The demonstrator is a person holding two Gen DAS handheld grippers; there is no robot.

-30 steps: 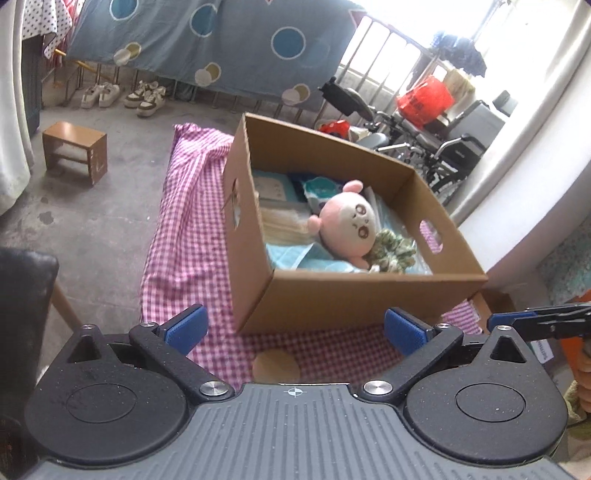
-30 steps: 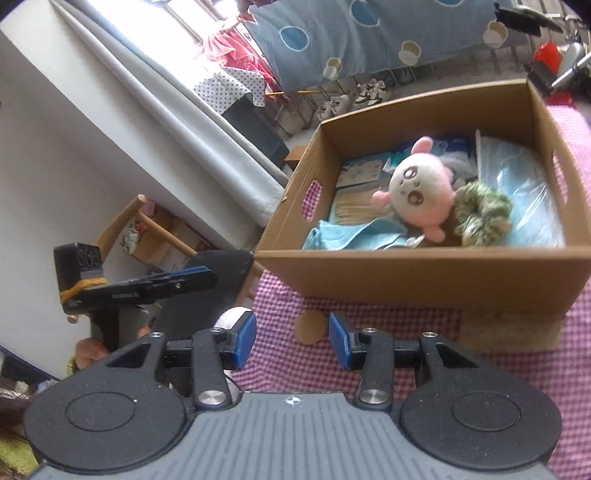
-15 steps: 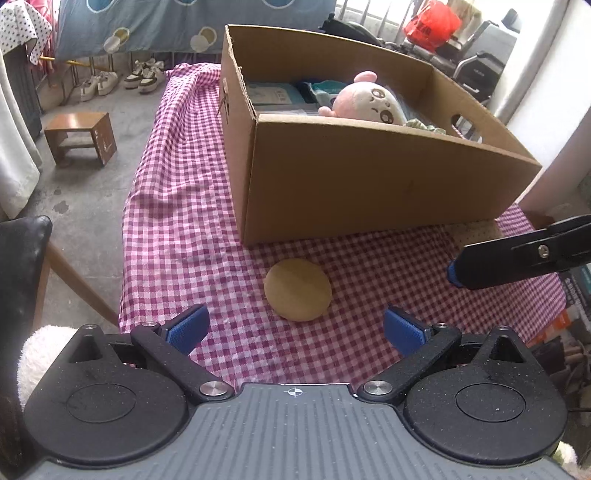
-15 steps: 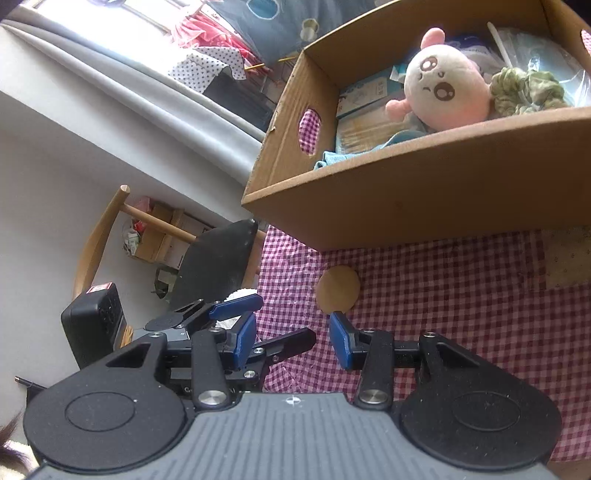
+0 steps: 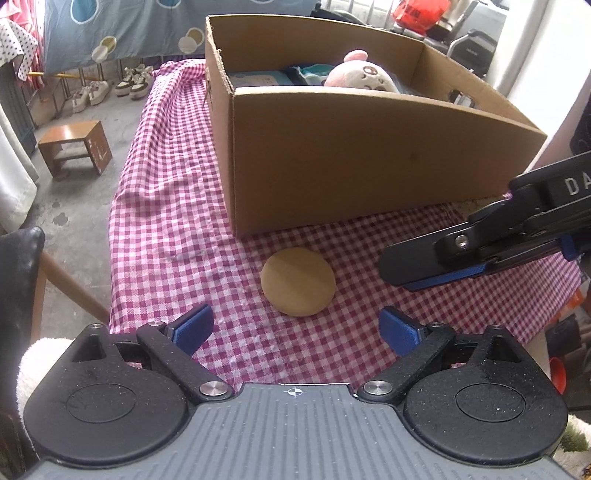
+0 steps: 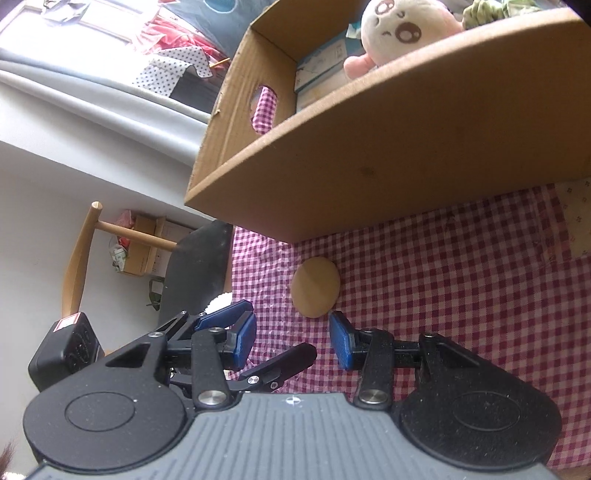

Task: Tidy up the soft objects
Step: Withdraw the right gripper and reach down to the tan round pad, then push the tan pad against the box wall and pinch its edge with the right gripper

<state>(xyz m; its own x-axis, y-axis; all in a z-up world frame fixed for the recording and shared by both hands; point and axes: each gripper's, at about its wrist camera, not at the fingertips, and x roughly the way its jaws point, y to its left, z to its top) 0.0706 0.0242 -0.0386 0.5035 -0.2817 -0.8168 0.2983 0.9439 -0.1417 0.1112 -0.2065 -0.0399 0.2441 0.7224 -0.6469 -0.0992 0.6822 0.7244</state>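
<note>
A round tan pad (image 5: pixel 297 281) lies on the pink checked tablecloth (image 5: pixel 166 206) in front of a cardboard box (image 5: pixel 369 158). It also shows in the right wrist view (image 6: pixel 315 287). The box holds a pink plush toy (image 5: pixel 360 75), blue packets and a green scrunchie (image 6: pixel 491 11). My left gripper (image 5: pixel 295 330) is open and empty, just short of the pad. My right gripper (image 6: pixel 293 341) is open and empty, low over the cloth near the pad. Its fingers (image 5: pixel 443 266) reach in from the right in the left wrist view.
A black chair (image 6: pixel 195 273) with a wooden frame stands at the table's near left edge. A small wooden stool (image 5: pixel 75 147) and shoes (image 5: pixel 110 86) are on the floor to the left. A pale patch (image 6: pixel 576 218) lies on the cloth to the right.
Both grippers have come down and closer to the tan pad in front of the box. The right gripper's fingers have moved further into the left wrist view.
</note>
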